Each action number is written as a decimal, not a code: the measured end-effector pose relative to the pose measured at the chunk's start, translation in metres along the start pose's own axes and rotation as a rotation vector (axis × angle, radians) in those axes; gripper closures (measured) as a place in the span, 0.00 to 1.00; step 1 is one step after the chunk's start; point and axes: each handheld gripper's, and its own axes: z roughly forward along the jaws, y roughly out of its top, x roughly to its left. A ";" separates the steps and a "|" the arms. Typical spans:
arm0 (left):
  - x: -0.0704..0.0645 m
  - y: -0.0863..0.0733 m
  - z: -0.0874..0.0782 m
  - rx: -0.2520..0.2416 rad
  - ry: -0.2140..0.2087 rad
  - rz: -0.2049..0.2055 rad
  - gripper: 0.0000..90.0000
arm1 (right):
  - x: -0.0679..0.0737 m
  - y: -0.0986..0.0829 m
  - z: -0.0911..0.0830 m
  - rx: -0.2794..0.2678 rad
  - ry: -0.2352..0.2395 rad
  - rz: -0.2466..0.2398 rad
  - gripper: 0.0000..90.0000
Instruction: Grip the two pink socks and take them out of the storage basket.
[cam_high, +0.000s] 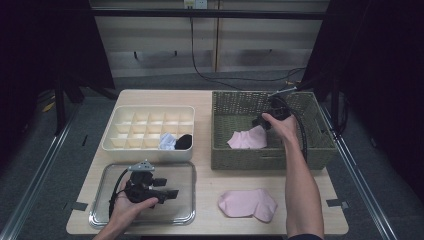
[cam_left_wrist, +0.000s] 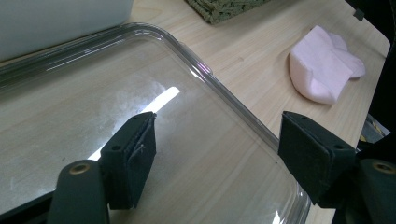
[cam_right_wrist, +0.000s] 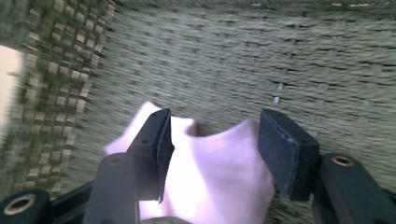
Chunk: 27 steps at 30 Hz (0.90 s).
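At the right of the high view two pink socks showed, one (cam_high: 247, 139) lying in the one woven basket (cam_high: 222, 115) and one (cam_high: 247, 204) on the table (cam_high: 207, 170) at lower centre, while the white divider box (cam_high: 150, 111) at left held what looked like two more bundles, though too small to tell. The right gripper (cam_right_wrist: 212, 144) stood with jaws spread either side of the basket sock, a closeness the high view hid behind the hand. The left gripper (cam_left_wrist: 217, 154), jaws spread and holding nothing, hung over the single clear tray (cam_left_wrist: 224, 93).

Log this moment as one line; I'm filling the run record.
right gripper: open, jaws either side of pink sock in woven basket | left gripper: open over clear tray | second pink sock on table
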 end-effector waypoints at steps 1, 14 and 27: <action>0.000 0.000 0.000 0.000 0.001 0.000 0.31 | 0.000 0.000 0.000 -0.002 -0.004 -0.005 0.49; 0.000 0.000 -0.001 -0.003 0.002 0.001 0.31 | -0.001 -0.001 0.009 0.074 0.001 0.001 0.76; 0.001 0.000 -0.001 0.004 0.004 0.005 0.31 | 0.001 -0.001 -0.005 -0.005 0.099 0.009 0.96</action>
